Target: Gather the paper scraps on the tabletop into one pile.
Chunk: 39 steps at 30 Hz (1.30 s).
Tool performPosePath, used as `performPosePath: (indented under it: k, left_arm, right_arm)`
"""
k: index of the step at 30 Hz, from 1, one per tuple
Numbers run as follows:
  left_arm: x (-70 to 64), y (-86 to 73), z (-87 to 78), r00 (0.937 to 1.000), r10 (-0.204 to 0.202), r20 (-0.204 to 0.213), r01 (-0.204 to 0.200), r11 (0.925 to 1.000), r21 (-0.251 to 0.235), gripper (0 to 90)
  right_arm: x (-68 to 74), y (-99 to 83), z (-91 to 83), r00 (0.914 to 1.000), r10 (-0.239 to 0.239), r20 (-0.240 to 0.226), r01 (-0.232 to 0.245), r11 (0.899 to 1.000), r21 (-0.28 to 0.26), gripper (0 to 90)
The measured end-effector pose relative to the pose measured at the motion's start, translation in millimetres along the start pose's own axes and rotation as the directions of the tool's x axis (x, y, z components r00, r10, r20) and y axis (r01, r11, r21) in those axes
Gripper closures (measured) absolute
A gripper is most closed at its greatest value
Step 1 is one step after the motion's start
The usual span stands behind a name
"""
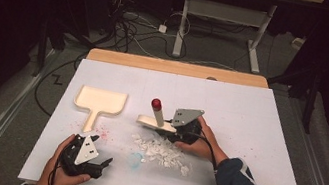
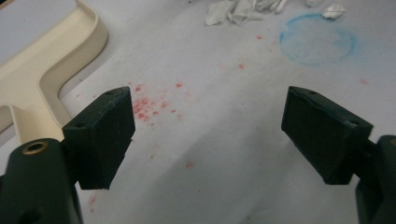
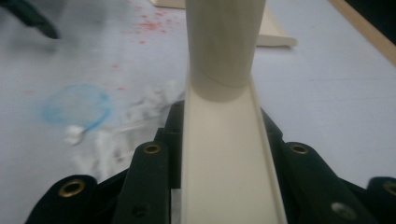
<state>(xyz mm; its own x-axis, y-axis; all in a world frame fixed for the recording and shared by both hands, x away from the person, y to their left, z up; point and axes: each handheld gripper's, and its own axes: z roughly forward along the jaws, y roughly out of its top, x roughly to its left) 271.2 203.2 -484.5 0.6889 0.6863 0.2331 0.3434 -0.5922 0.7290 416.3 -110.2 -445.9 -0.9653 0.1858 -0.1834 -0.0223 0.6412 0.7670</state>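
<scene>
The white tabletop sheet [image 1: 246, 136] is lying flat and matte, speckled with faint red flecks and one blue chalky ring [image 2: 317, 43]. Left of the paper pile [image 1: 162, 152], a cream plastic dustpan [image 1: 100, 102] is sitting flat, smooth with a raised rim, its handle pointing toward the person. The pile itself is just torn white scraps, crumpled and jagged.

Right above that pile, the right gripper [image 1: 166, 132] is clamping a cream brush [image 1: 157, 117], jaws closed tight on its channel-shaped base. The brush's long round handle is tilting up and away from the pile, toward the far-left, ending in a glossy red cap [image 1: 156, 103].

The left gripper [image 2: 208, 133] is hovering near the front edge, left of the pile, black blocky jaws spread wide and gripping nothing, aimed at the red specks by the dustpan handle.
</scene>
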Motion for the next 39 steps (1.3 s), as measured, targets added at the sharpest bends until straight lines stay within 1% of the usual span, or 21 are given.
performPosePath:
  k: [1, 3, 4, 6, 9, 12, 15, 16, 18, 21, 25, 27, 30, 32, 33, 34, 35, 36, 37, 38, 39]
  left_arm:
    - [-0.7, -0.1, 0.0, 1.0, -0.007, 0.006, 0.007, 0.9999, 0.007, 16.6]
    - [-0.8, 0.0, 0.3, 1.0, -0.006, 0.007, 0.006, 0.9999, 0.009, 16.6]
    - [-0.8, 0.1, 0.5, 1.0, -0.006, 0.006, 0.006, 0.9999, 0.009, 16.6]
    - [-1.0, 0.3, 0.7, 1.0, -0.005, 0.008, 0.005, 0.9999, 0.009, 16.6]
    - [-1.3, 0.7, 1.5, 0.9999, -0.005, 0.012, 0.005, 0.9999, 0.009, 16.6]
    - [-1.9, 1.4, 2.2, 0.9999, -0.002, 0.014, 0.001, 0.9999, 0.013, 16.6]
    - [-2.7, 1.7, 2.1, 0.9999, 0.005, 0.016, -0.005, 0.9999, 0.015, 16.6]
    - [-3.0, 1.8, 1.9, 0.9999, 0.008, 0.015, -0.008, 0.9998, 0.017, 16.6]
    - [-3.3, 1.8, 1.1, 0.9999, 0.006, 0.013, -0.006, 0.9999, 0.013, 16.6]
    - [-3.3, 1.8, -0.4, 1.0, 0.003, 0.009, -0.003, 1.0, 0.005, 16.6]
    - [-3.8, 1.8, -1.5, 0.9999, 0.012, 0.007, -0.012, 0.9999, 0.006, 16.6]
    - [-4.0, 2.0, -1.7, 0.9999, 0.014, 0.007, -0.014, 0.9999, 0.006, 16.6]
    - [-4.5, 2.6, -2.0, 0.9998, 0.018, 0.005, -0.018, 0.9998, 0.004, 16.6]
    - [-4.6, 2.9, -1.4, 0.9999, 0.016, 0.006, -0.016, 0.9999, 0.005, 16.6]
    - [-4.6, 3.3, -1.0, 0.9998, 0.019, 0.007, -0.019, 0.9998, 0.008, 16.6]
    - [-4.7, 3.7, -0.7, 0.9997, 0.021, 0.007, -0.021, 0.9997, 0.008, 16.6]
    - [-4.8, 4.0, -0.4, 0.9997, 0.024, 0.008, -0.024, 0.9997, 0.006, 16.6]
    - [-4.9, 4.4, 0.0, 0.9996, 0.025, 0.01, -0.025, 0.9997, 0.006, 16.6]
    - [-4.9, 4.5, 0.2, 0.9996, 0.027, 0.01, -0.027, 0.9996, 0.007, 16.6]
    - [-4.7, 4.5, 0.6, 0.9995, 0.028, 0.012, -0.028, 0.9996, 0.008, 16.6]
    - [-4.5, 4.5, 1.0, 0.9996, 0.026, 0.014, -0.026, 0.9996, 0.007, 16.6]
  right_arm:
    - [1.8, -1.2, -4.9, 0.9996, -0.009, -0.025, 0.009, 1.0, -0.01, 68.1]
    - [6.7, -3.3, -15.4, 0.9983, -0.017, -0.056, 0.016, 1.0, -0.018, 68.2]
    - [9.1, -4.1, -20.0, 0.9983, -0.022, -0.054, 0.021, 1.0, -0.022, 68.2]
    - [13.0, -5.8, -30.1, 0.9995, -0.014, -0.027, 0.013, 0.999, -0.039, 68.1]
    - [14.7, -7.8, -45.4, 0.9995, 0.013, 0.028, -0.01, 0.996, -0.089, 68.1]
    - [15.4, -7.8, -61.9, 0.9945, 0.054, 0.09, -0.042, 0.992, -0.121, 68.1]
    - [18.4, -9.0, -81.4, 0.9884, 0.092, 0.121, -0.075, 0.988, -0.135, 68.1]
    - [21.1, -10.4, -90.5, 0.9847, 0.104, 0.139, -0.086, 0.988, -0.132, 68.1]
    - [27.4, -15.4, -107.5, 0.9785, 0.134, 0.156, -0.115, 0.985, -0.126, 68.1]
    - [38.8, -27.0, -131.9, 0.9762, 0.154, 0.152, -0.138, 0.984, -0.111, 68.1]
    - [61.3, -49.1, -164.6, 0.9659, 0.201, 0.163, -0.189, 0.978, -0.084, 68.1]
    - [75.0, -61.7, -178.1, 0.961, 0.214, 0.175, -0.209, 0.977, -0.051, 68.2]
    - [89.0, -77.4, -187.0, 0.9591, 0.23, 0.164, -0.231, 0.973, -0.015, 68.2]
    - [96.3, -86.6, -188.3, 0.9573, 0.259, 0.129, -0.262, 0.965, 0.008, 68.2]
    - [99.6, -90.2, -186.3, 0.9582, 0.262, 0.116, -0.266, 0.964, 0.022, 68.2]
    - [102.3, -92.7, -183.0, 0.9626, 0.25, 0.105, -0.255, 0.966, 0.043, 68.2]
    - [104.3, -93.8, -179.2, 0.9648, 0.244, 0.099, -0.25, 0.967, 0.054, 68.2]
    - [104.8, -93.5, -174.7, 0.9644, 0.25, 0.085, -0.256, 0.965, 0.057, 68.2]
    - [104.0, -91.2, -168.9, 0.9659, 0.25, 0.068, -0.254, 0.966, 0.055, 68.2]
    - [103.6, -88.9, -165.1, 0.9676, 0.244, 0.067, -0.247, 0.967, 0.054, 68.2]
    - [102.1, -85.5, -159.4, 0.9729, 0.222, 0.065, -0.225, 0.973, 0.053, 68.3]
